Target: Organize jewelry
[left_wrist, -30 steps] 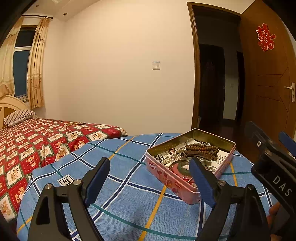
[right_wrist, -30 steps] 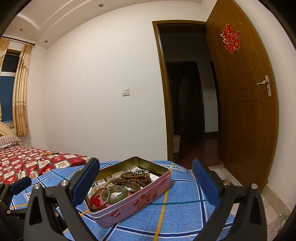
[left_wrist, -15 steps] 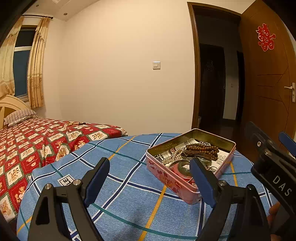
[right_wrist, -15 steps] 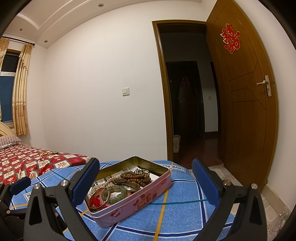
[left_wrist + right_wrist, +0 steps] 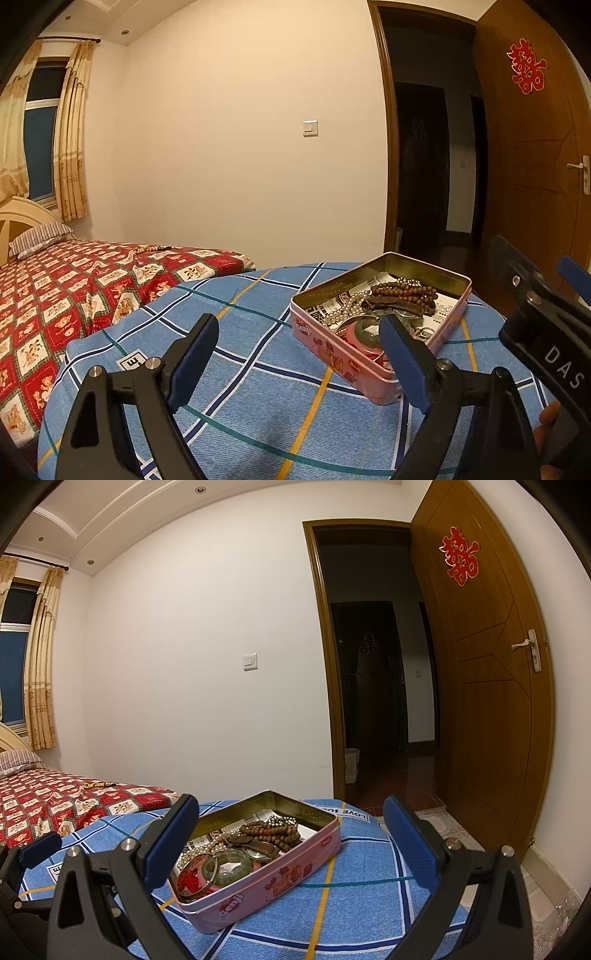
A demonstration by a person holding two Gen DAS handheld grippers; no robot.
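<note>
**Over the blue cloth: both grippers spread, tin between them**

On the blue plaid cloth (image 5: 258, 387) sits the pink tin (image 5: 280, 882), lid off, resting flat. I see it from both wrist cameras. It lies ahead of my left gripper (image 5: 299, 363) and toward its right finger; from the right gripper (image 5: 290, 843) it lies ahead and toward the left finger.

Left gripper: fingers wide apart, nothing between the blue pads (image 5: 194, 363). Right finger tip overlaps the tin's near side in the picture; I cannot tell whether it touches.

Right gripper: fingers wide apart, empty. Left pad (image 5: 168, 840) overlaps the tin's near-left corner in view; contact not resolvable.

Tin contents, piled together on printed paper:
- brown beads (image 5: 275, 830), toward the far side
- pearl string (image 5: 343, 308), draped near the middle
- green bangle (image 5: 231, 866), near end
- red piece (image 5: 190, 880), near-left corner, detail unclear

Beyond the cloth, left: bed with red patterned cover (image 5: 55, 295); a strand of beads (image 5: 98, 785) lies on it, well apart from the tin. Wooden door (image 5: 487, 701) stands open at right.
</note>
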